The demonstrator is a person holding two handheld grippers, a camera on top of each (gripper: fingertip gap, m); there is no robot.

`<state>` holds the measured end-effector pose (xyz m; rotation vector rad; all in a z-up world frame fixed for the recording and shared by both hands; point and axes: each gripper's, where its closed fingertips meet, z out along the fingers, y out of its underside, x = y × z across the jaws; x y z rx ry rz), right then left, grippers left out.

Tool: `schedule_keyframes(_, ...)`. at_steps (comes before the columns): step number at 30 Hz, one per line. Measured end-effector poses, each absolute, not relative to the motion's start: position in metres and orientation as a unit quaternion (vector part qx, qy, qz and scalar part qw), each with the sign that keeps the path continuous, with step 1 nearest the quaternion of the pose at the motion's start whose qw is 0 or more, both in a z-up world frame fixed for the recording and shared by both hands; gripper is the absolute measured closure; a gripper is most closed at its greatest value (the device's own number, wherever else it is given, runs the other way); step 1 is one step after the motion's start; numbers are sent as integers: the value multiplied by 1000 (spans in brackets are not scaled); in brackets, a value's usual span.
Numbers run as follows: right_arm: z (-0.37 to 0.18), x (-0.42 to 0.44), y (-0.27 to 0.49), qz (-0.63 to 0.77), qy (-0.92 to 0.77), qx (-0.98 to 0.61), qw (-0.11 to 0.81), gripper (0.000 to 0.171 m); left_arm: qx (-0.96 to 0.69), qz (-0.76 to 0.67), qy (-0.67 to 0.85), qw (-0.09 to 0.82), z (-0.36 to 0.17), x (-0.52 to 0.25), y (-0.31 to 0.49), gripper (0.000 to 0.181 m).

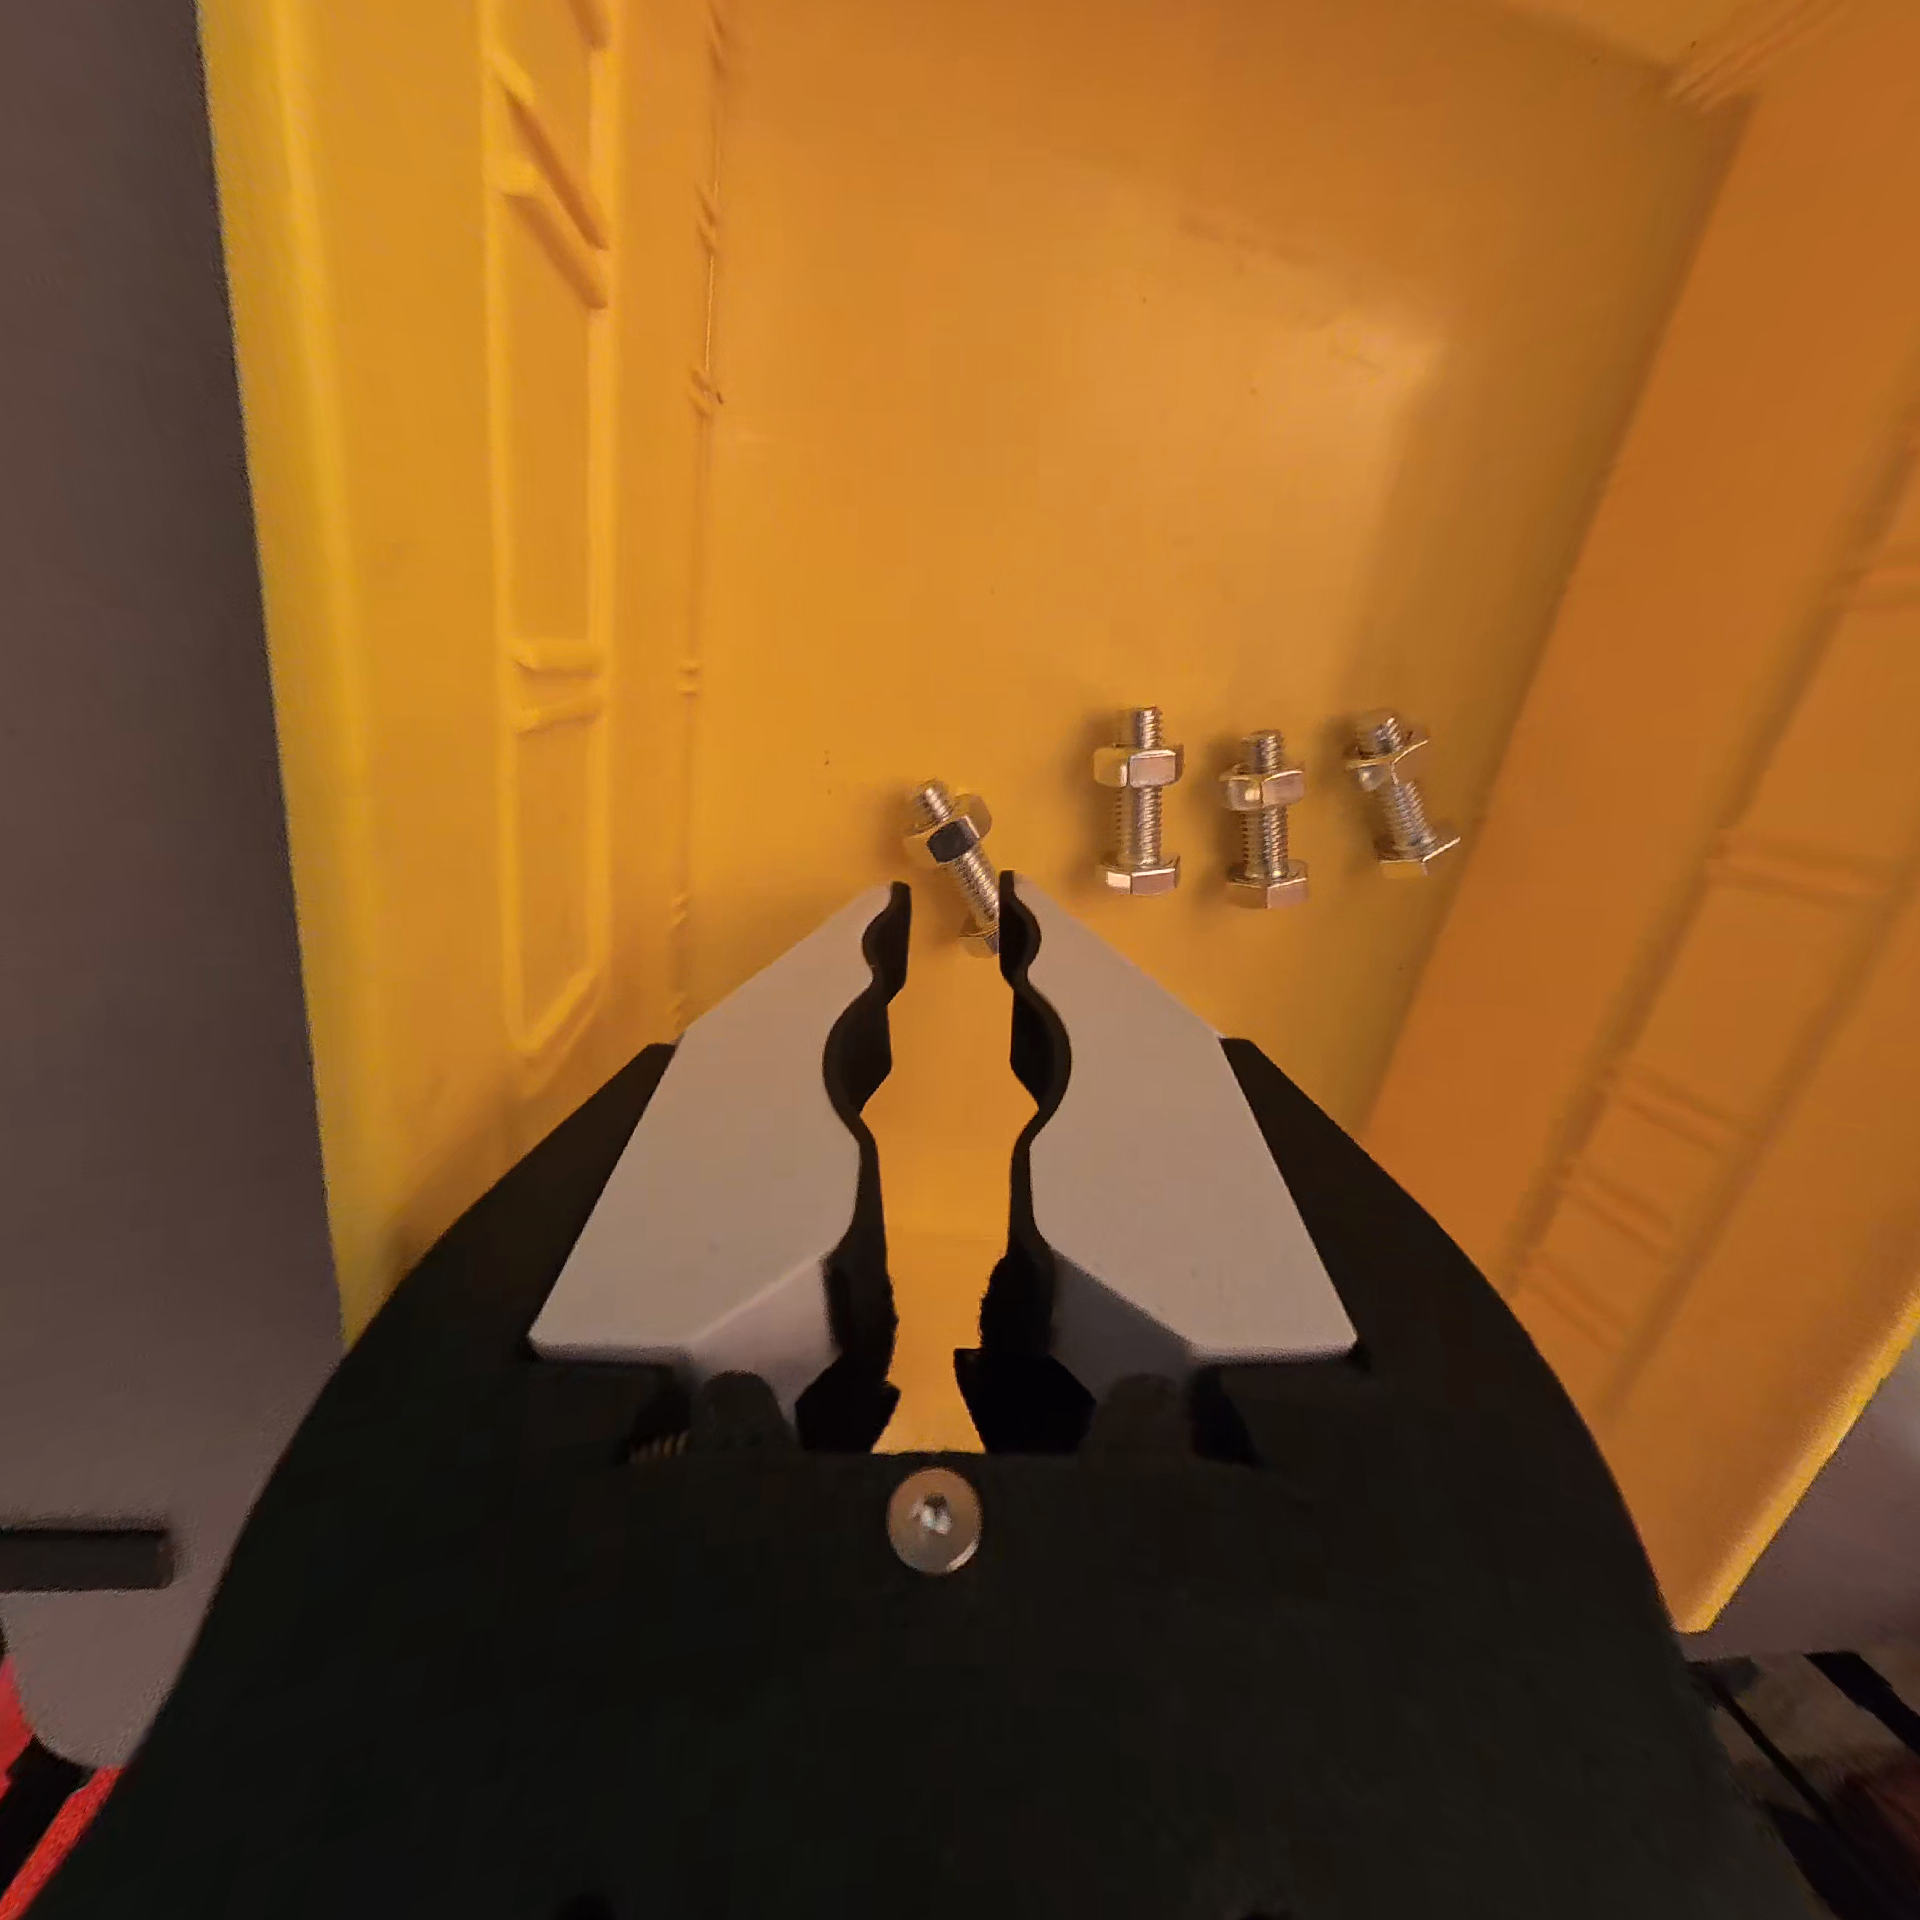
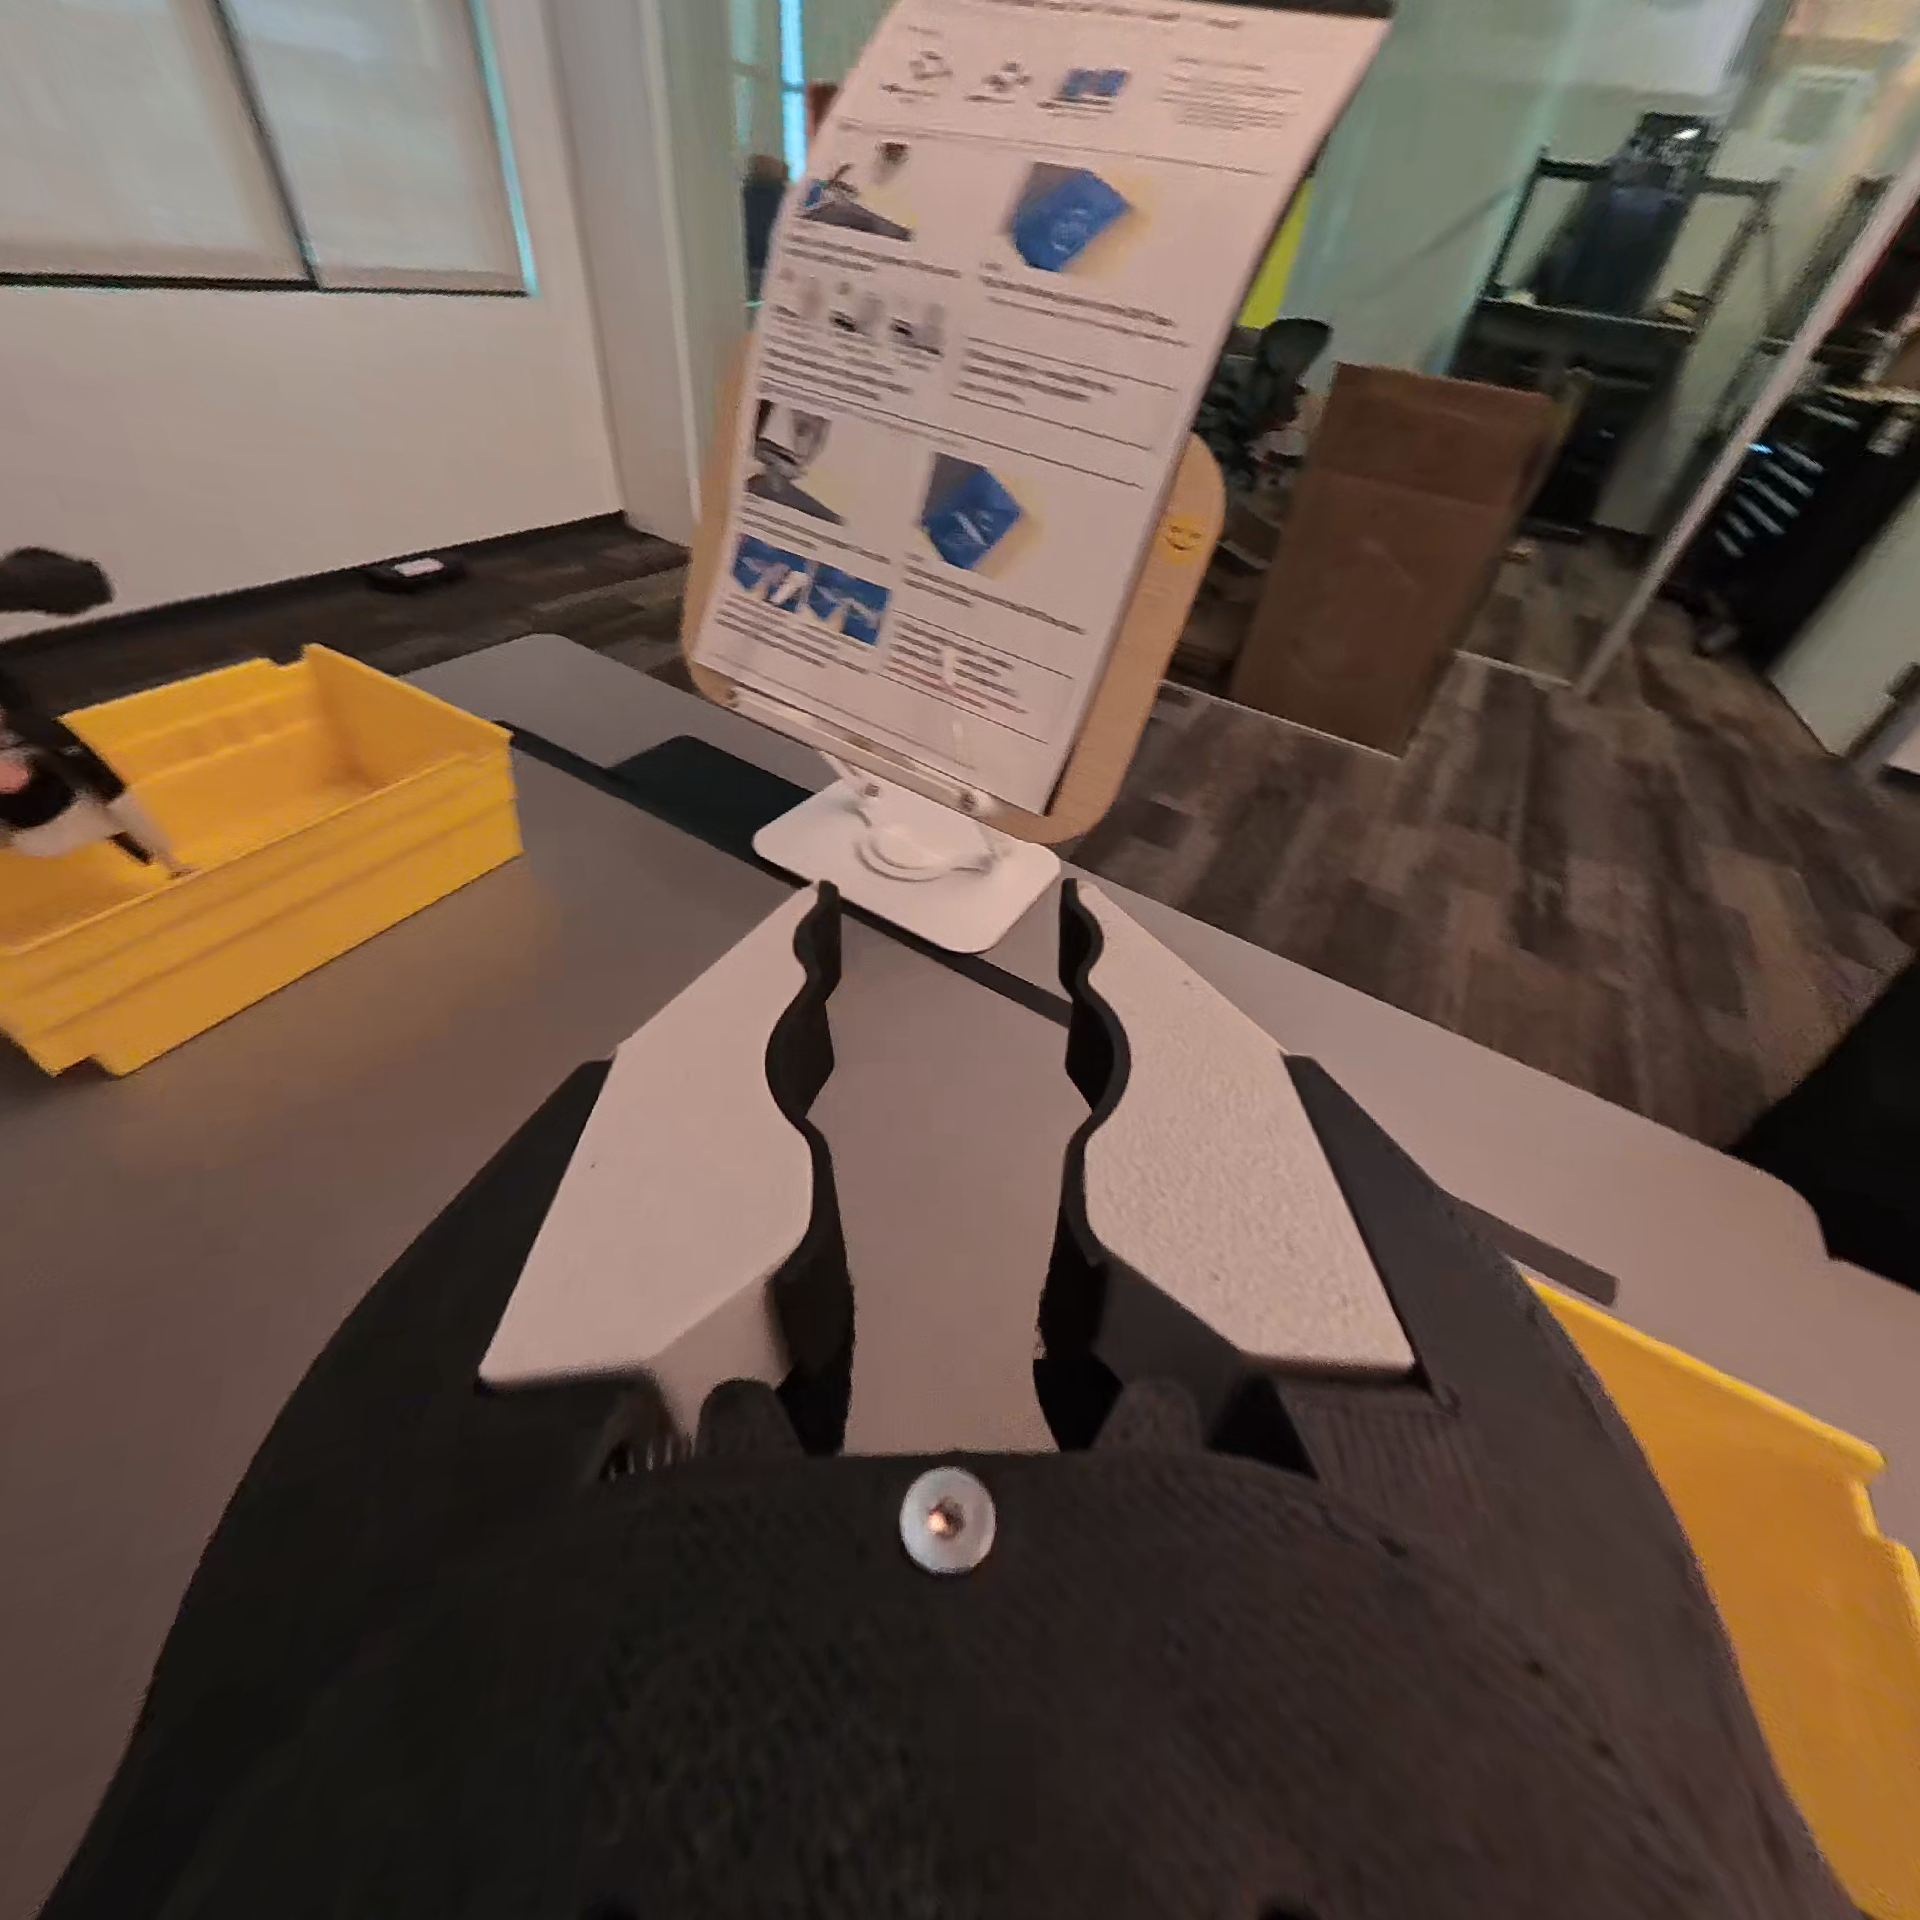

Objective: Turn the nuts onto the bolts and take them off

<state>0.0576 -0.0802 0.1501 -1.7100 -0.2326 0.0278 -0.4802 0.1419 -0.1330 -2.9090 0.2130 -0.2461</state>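
The left gripper (image 1: pixel 954 902) is lowered into a yellow bin (image 1: pixel 1039 416), fingers pointing at the bin floor. Its jaws stand slightly apart. Between the fingertips lies the nearest bolt (image 1: pixel 956 854), tilted, with a nut threaded near its far end; its head end sits against the inner edge of the right-hand finger (image 1: pixel 1101 1049). Whether the jaws actually pinch it cannot be told. To the right of this bolt, three more bolts lie side by side on the bin floor, each carrying a nut: the second bolt (image 1: pixel 1138 802), the third bolt (image 1: pixel 1263 821) and the fourth bolt (image 1: pixel 1397 798), the last one tilted. All three are clear of the gripper.

In the right wrist view, the same bin (image 2: pixel 312 831) sits at the left on a grey table (image 2: pixel 364 1091), with the left gripper showing blurred at its near end. The right gripper (image 2: pixel 943 899) is held above the table, jaws apart and holding nothing. Beyond its fingertips stands an instruction sheet (image 2: pixel 997 395) on a white stand (image 2: pixel 914 862). A second yellow bin (image 2: pixel 1766 1558) shows at the lower right edge.
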Motion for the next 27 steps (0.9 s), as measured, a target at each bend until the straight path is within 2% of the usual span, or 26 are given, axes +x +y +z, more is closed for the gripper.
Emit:
schedule_keyframes(4, 153, 32, -79, 26, -128, -754, 644, 128, -990, -90, 63, 91, -138, -477, 140, 169)
schedule_keyframes(9, 145, 21, -81, 9, -163, -763, 625, 128, -993, -70, 67, 65, -147, -472, 136, 163)
schedule_keyframes(17, 127, 28, -81, -26, -176, -789, 588, 129, -993, -28, 109, 42, -152, -474, 133, 173)
schedule_keyframes(20, 123, 30, -80, -33, -177, -794, 581, 129, -992, -19, 119, 23, -155, -475, 126, 163)
schedule_keyframes(24, 120, 31, -79, -45, -183, -797, 574, 132, -989, -4, 144, 16, -156, -474, 123, 174)
schedule_keyframes(27, 116, 29, -77, -48, -191, -800, 567, 132, -986, 1, 166, 12, -156, -474, 122, 174)
